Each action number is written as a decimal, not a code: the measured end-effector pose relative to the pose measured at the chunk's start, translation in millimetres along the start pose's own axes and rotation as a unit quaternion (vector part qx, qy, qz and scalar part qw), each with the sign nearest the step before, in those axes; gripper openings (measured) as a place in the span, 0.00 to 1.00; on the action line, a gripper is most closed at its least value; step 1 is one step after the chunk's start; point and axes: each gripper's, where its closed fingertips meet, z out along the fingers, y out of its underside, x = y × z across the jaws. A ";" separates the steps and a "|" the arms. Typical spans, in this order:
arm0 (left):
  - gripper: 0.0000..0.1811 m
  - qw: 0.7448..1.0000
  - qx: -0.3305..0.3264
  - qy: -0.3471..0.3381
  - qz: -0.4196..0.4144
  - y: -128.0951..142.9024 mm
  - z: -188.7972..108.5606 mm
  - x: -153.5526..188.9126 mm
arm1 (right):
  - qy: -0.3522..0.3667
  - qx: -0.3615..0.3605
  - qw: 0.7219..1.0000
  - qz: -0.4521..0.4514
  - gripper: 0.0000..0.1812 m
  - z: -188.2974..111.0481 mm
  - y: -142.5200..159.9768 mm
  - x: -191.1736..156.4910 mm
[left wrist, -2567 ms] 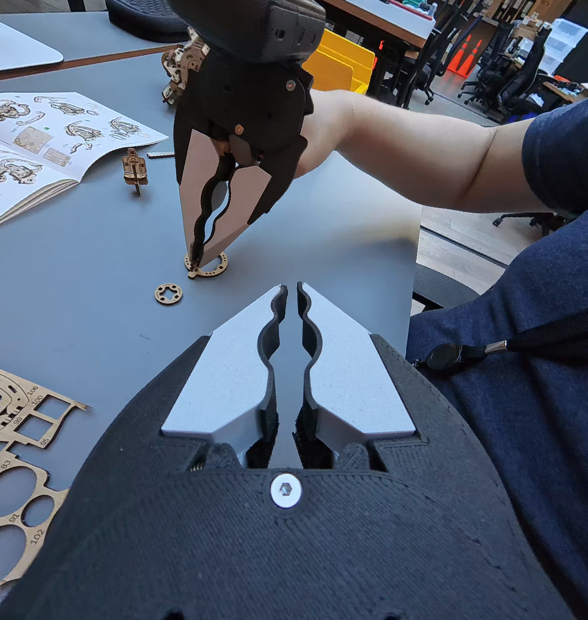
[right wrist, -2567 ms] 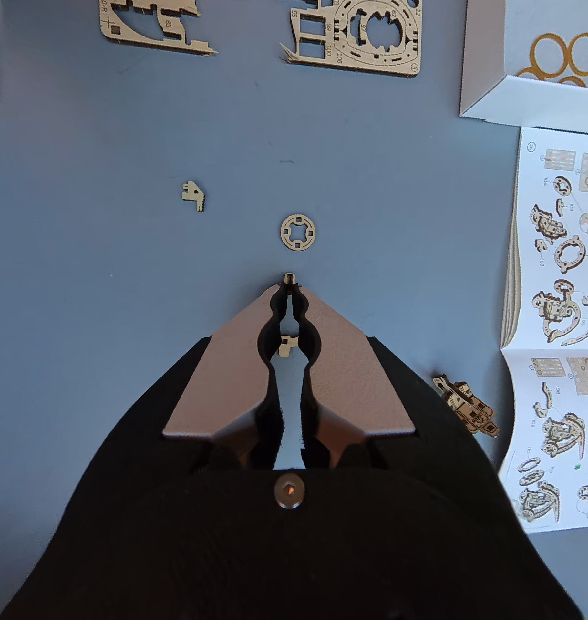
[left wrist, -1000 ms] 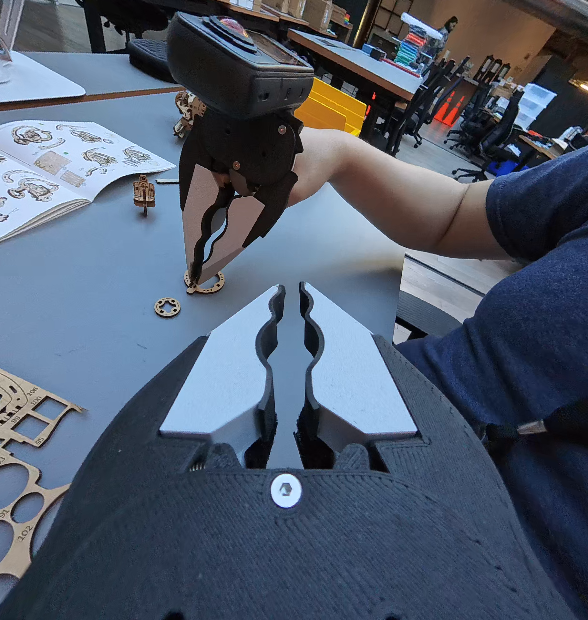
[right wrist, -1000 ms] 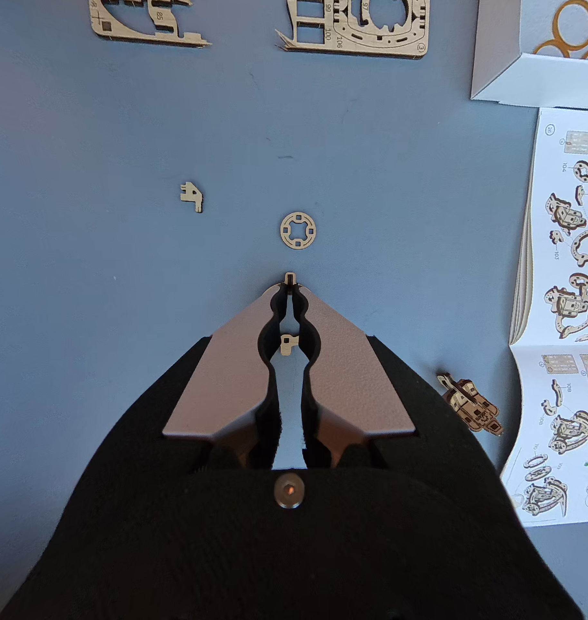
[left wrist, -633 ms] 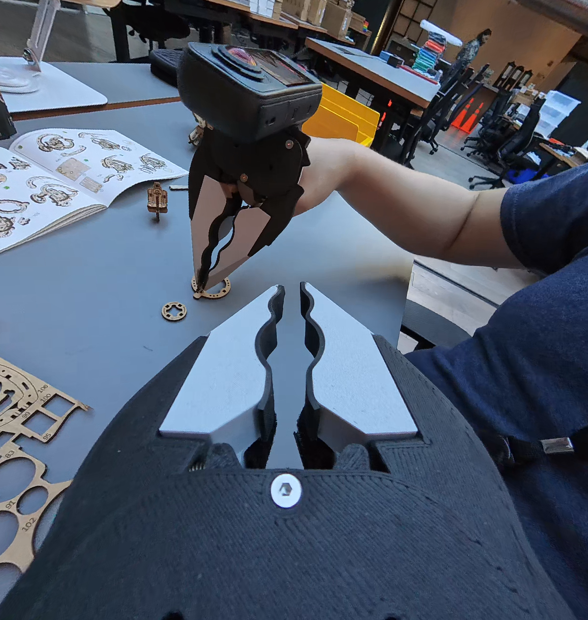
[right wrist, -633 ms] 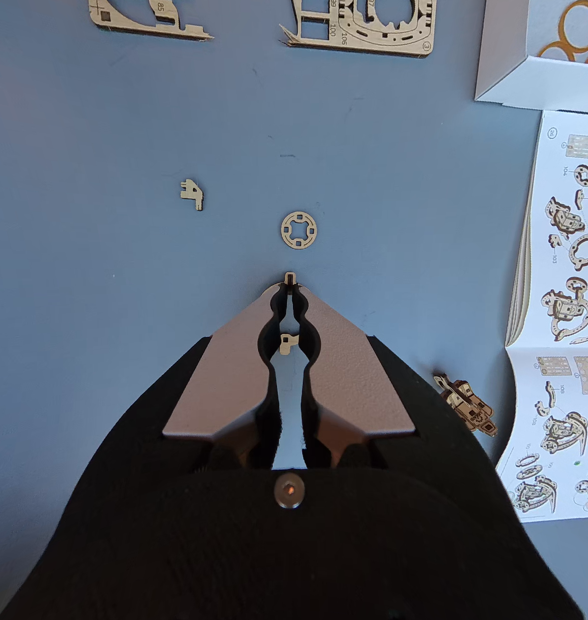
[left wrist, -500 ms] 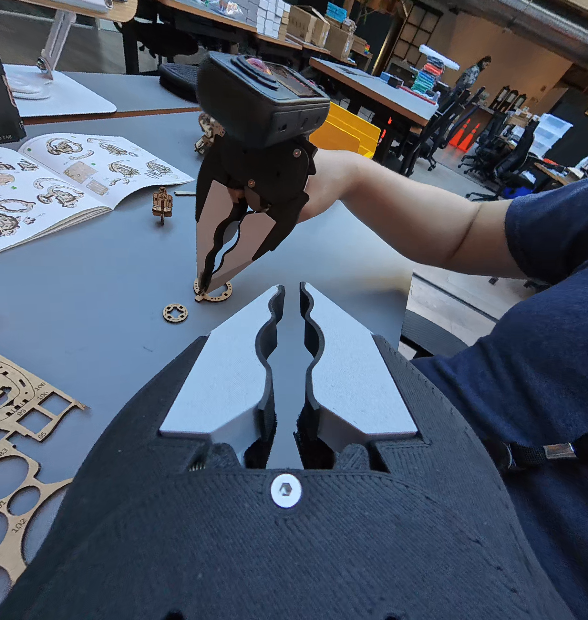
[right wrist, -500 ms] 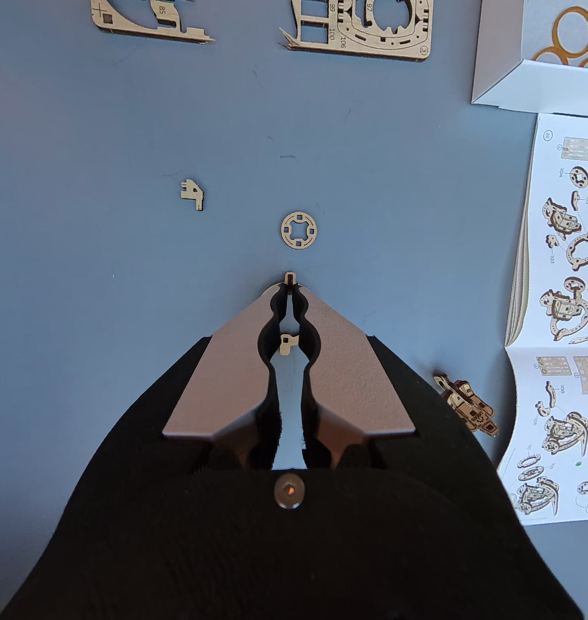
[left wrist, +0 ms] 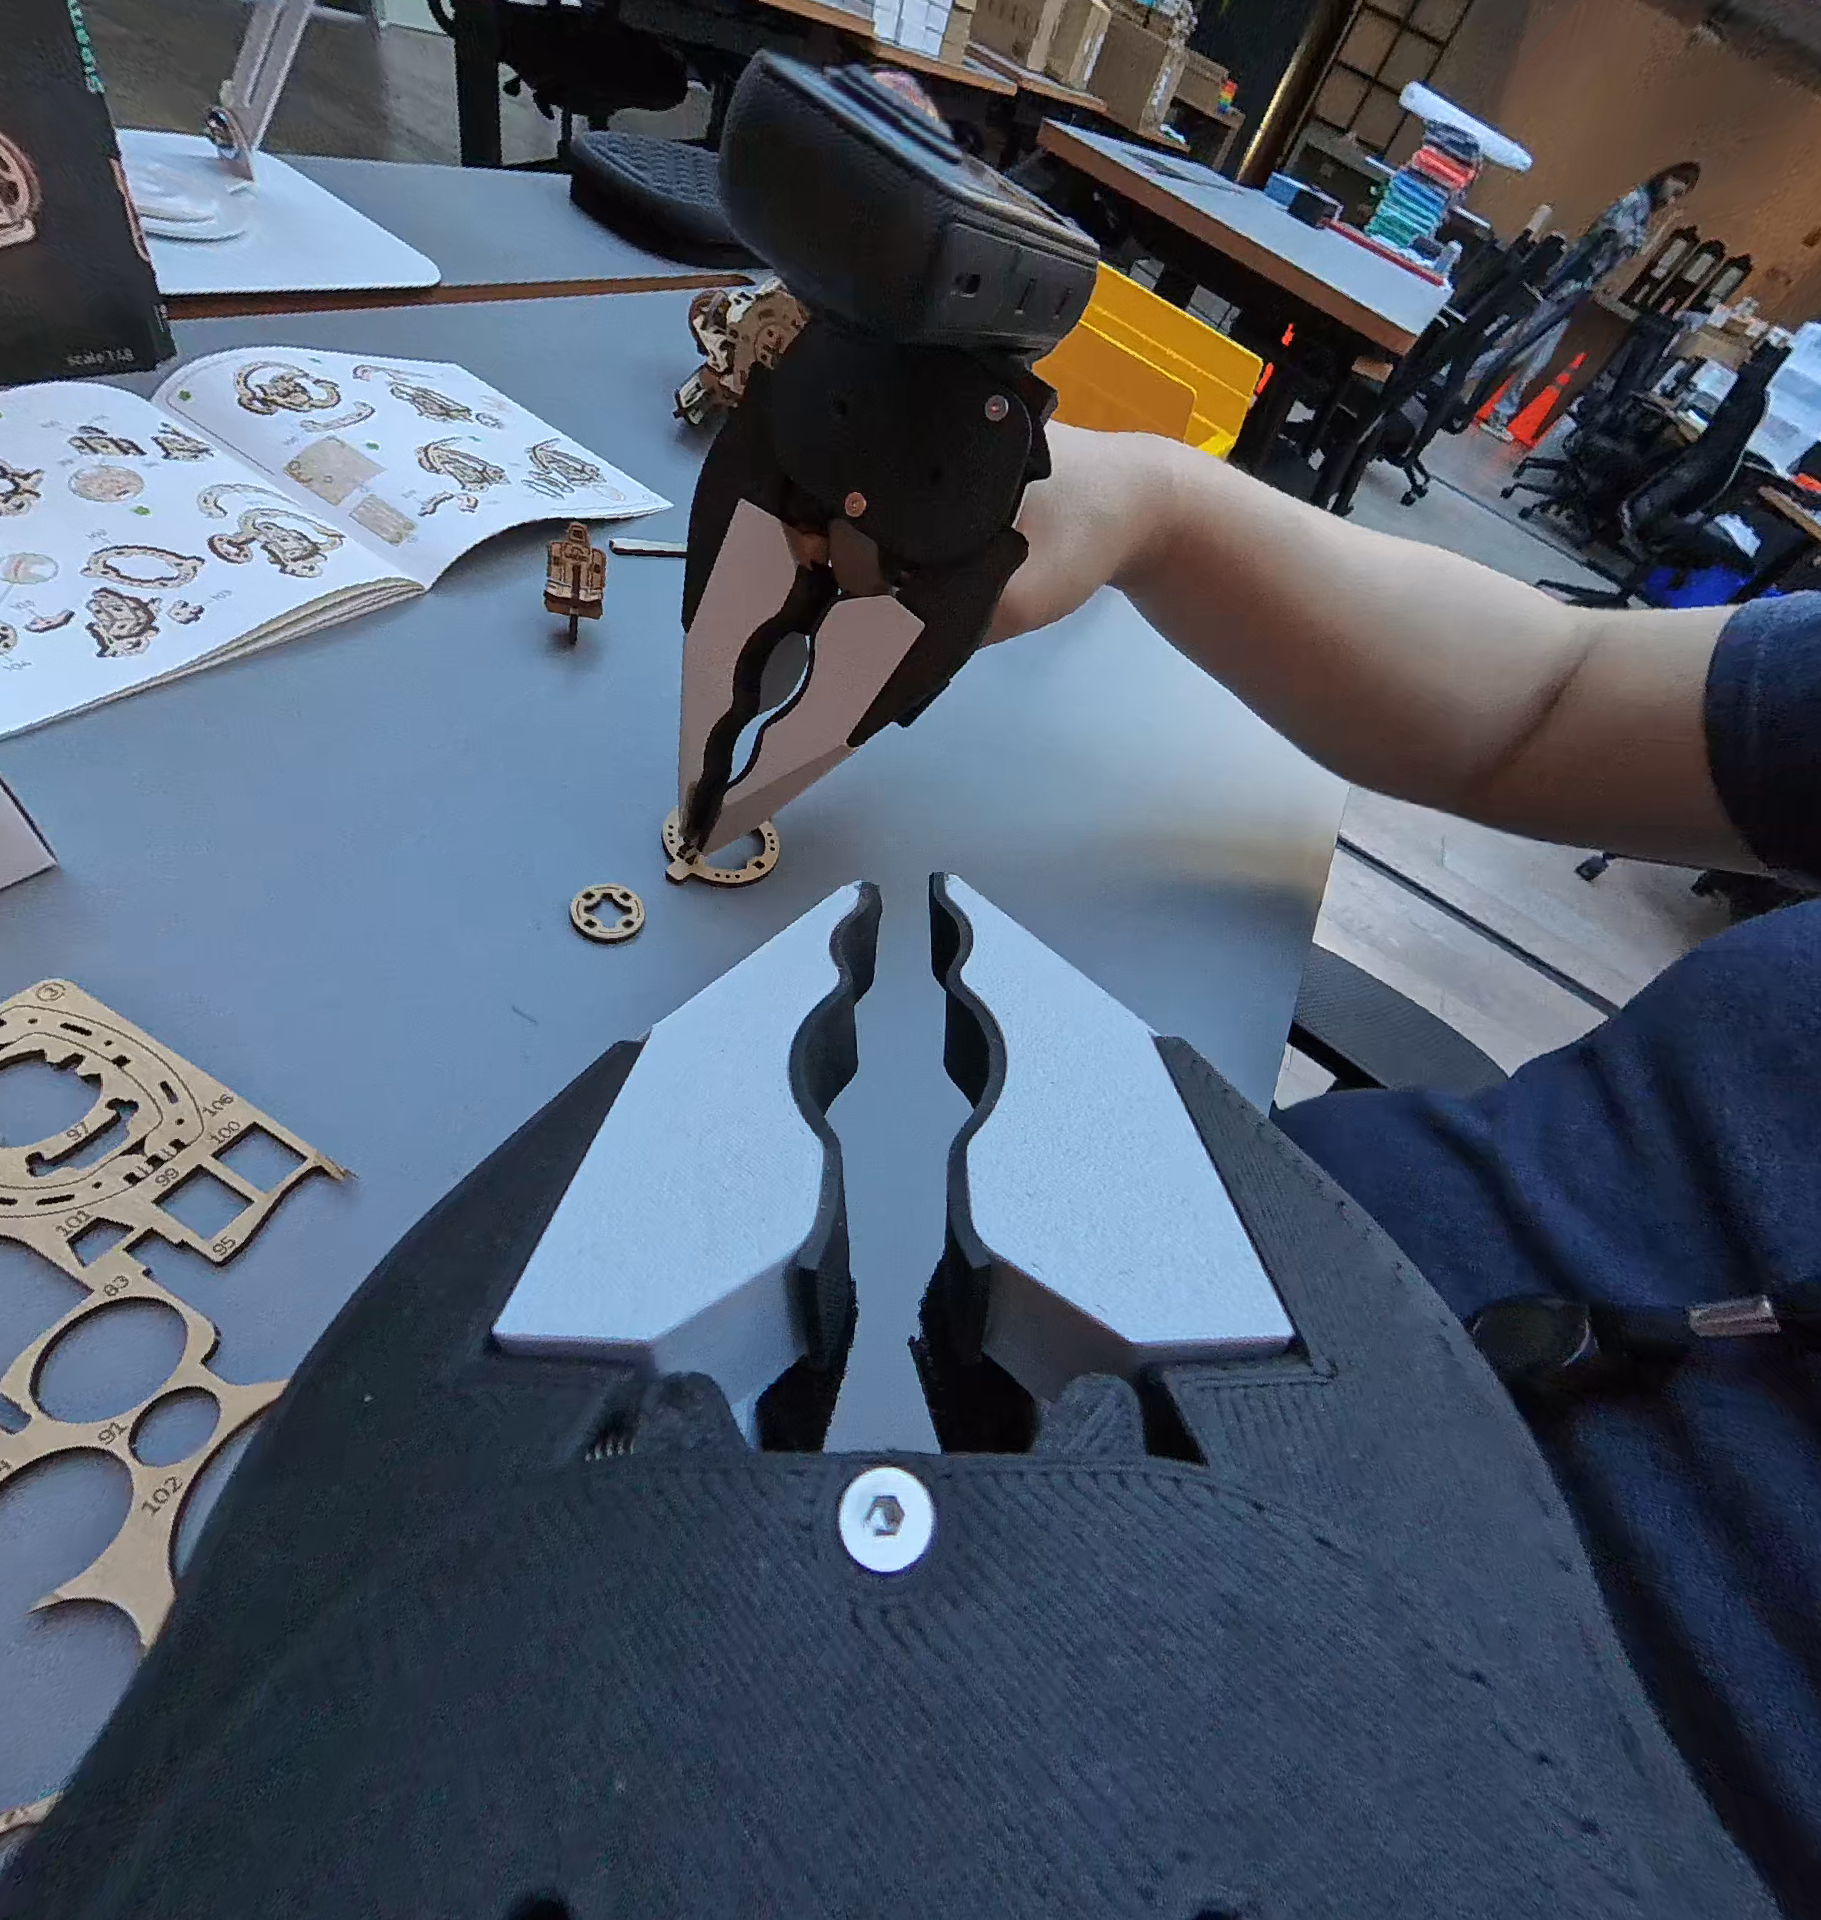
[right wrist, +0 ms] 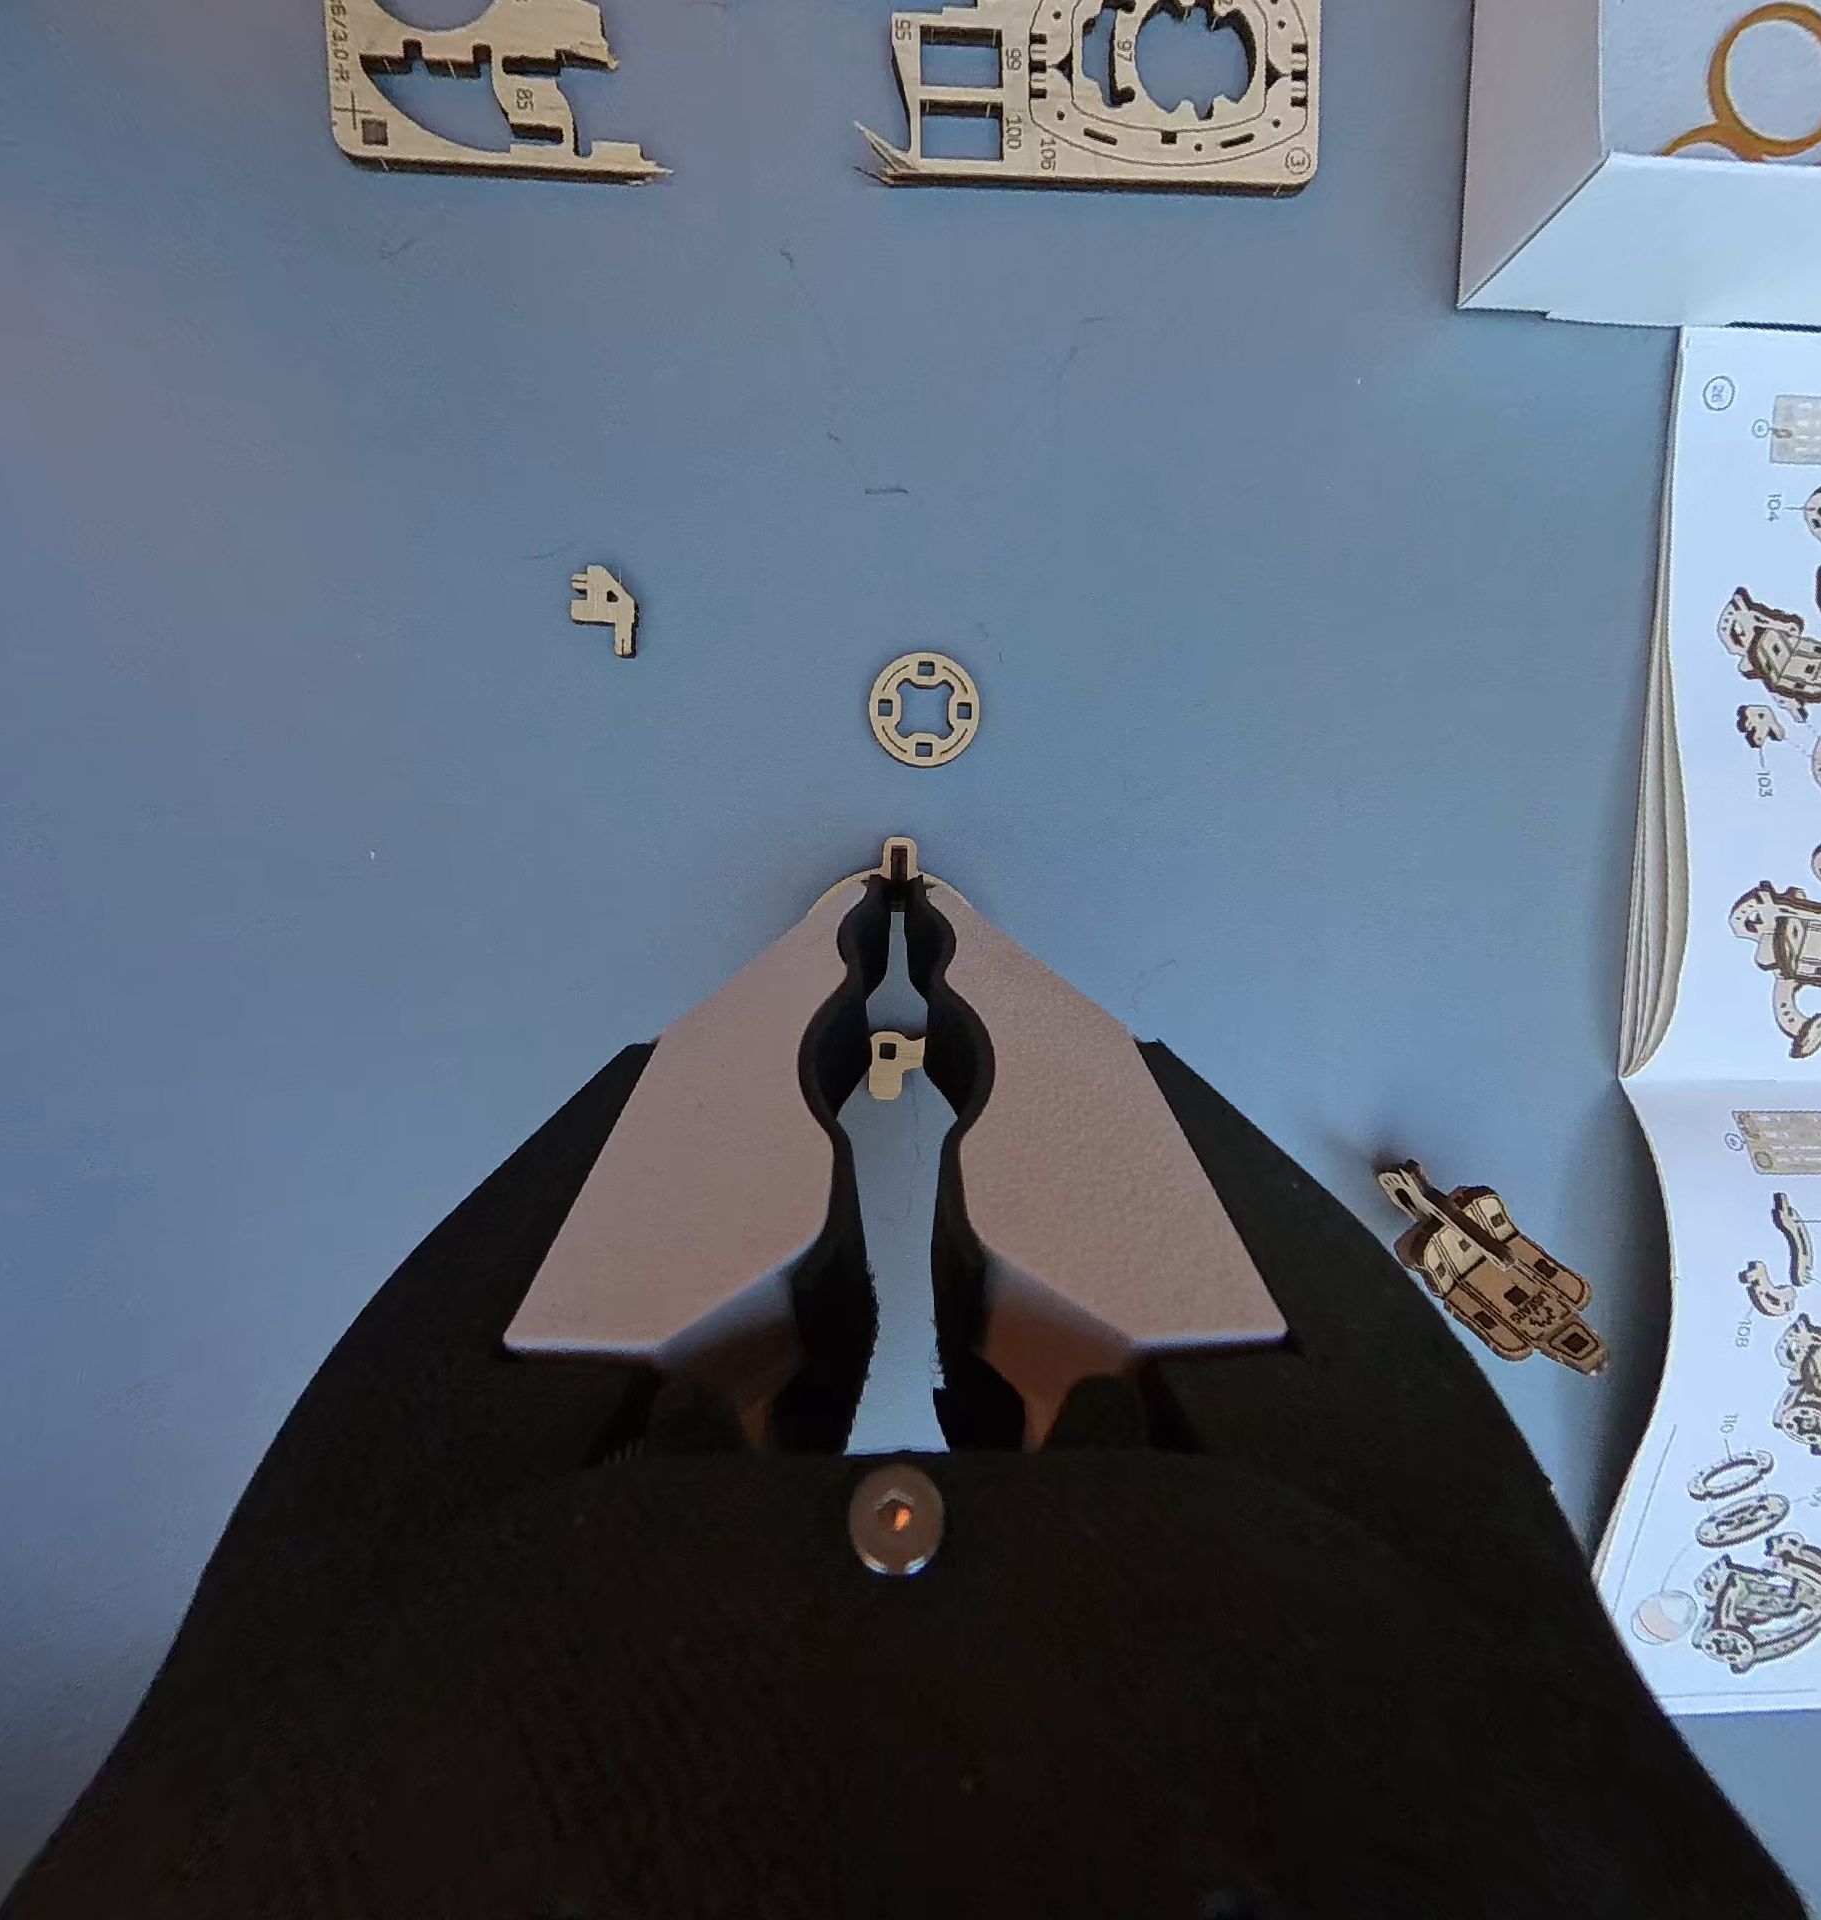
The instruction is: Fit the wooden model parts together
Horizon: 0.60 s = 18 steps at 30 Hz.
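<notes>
My right gripper (right wrist: pixel 898 883) points straight down at the grey table and is shut on the rim of a large wooden ring with holes (left wrist: pixel 721 854), which touches the table. In the right wrist view only the ring's tabs show: one at the fingertips (right wrist: pixel 898 858) and one between the fingers. A smaller wooden ring (right wrist: pixel 924 710) lies flat just beyond it and also shows in the left wrist view (left wrist: pixel 607 913). A small hooked wooden piece (right wrist: pixel 605 610) lies to the left. My left gripper (left wrist: pixel 901 896) hovers nearby, slightly open and empty.
A small wooden sub-assembly (right wrist: pixel 1488 1280) lies beside the open instruction booklet (right wrist: pixel 1779 935). Punched-out wooden sheets (right wrist: pixel 1093 94) and a white box (right wrist: pixel 1664 239) lie at the far side. A larger wooden model (left wrist: pixel 740 332) and a yellow bin (left wrist: pixel 1145 364) stand behind. The table edge (left wrist: pixel 1321 935) is at the right. Left tips to right tips: about 15 centimeters. My right tips are roughly 7 centimeters from the small hooked wooden piece (right wrist: pixel 605 610).
The left wrist view has tilted up and shifted a little, so more of the room shows. My right gripper stays shut on the large ring at the same spot on the table.
</notes>
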 end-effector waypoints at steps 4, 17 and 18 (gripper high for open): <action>0.04 1.000 0.007 -0.004 0.007 -1.7 -0.9 -2.1 | 0.001 -0.029 1.000 -0.012 0.01 0.2 0.4 0.0; 0.04 1.000 0.021 -0.006 -0.006 -0.5 -12.7 -7.2 | -0.006 -0.085 0.996 -0.018 0.01 1.4 -0.2 0.2; 0.04 1.000 0.022 -0.007 -0.005 -0.4 -13.6 -7.1 | -0.007 -0.077 0.997 -0.016 0.01 2.1 -0.9 0.3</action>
